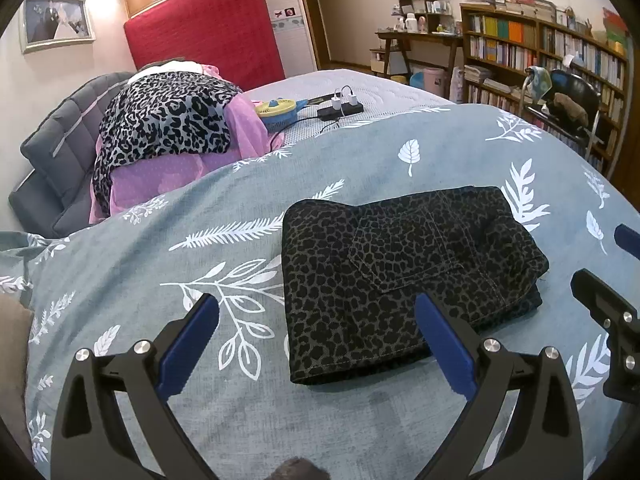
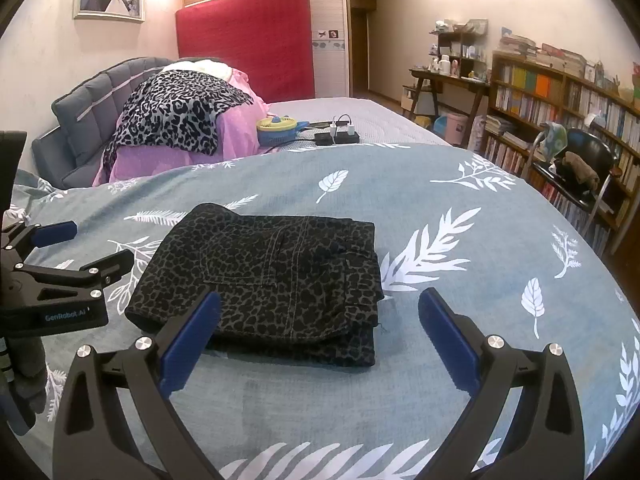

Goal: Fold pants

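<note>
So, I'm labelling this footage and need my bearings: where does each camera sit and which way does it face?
Left wrist view: rides the left gripper, looking forward over the quilt at the folded pants; its own open fingers show below, the right gripper at the right edge.
Right wrist view: rides the right gripper, facing the same way with the pants just ahead; its own open fingers show, the left gripper at the left edge.
Shared: pants, quilt, red mattress, bookshelf.

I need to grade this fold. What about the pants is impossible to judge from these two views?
- Pants: lower layers and legs hidden beneath the top fold, both views.
- Near edge: partly covered by the left claw and right claw.
- Far side: faces away.
</note>
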A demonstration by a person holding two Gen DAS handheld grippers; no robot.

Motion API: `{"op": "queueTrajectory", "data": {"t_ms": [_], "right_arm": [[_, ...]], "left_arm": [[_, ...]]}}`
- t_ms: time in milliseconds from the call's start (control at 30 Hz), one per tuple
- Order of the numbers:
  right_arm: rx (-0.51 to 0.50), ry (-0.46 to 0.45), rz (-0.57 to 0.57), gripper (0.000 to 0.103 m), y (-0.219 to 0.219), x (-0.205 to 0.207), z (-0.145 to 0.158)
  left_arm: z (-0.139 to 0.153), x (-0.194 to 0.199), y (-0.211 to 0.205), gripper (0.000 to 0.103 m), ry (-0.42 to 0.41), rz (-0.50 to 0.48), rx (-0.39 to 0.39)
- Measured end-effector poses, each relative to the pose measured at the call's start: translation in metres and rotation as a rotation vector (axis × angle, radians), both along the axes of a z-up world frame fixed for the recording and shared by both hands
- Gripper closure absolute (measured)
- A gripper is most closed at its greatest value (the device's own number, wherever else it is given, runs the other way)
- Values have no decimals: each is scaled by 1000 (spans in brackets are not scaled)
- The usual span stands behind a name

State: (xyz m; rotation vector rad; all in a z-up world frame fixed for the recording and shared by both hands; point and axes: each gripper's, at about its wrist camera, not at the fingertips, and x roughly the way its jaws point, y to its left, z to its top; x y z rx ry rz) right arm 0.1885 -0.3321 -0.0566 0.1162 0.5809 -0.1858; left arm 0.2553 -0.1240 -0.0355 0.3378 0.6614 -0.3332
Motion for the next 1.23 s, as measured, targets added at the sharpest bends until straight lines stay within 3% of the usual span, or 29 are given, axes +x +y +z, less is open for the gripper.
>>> {"op": "queueTrajectory", "data": {"t_ms": [1233], "right_arm": [[6,27,-8,3,-1,7,-8]], "left_arm": [[-8,6,0,6,11,5,28]]}}
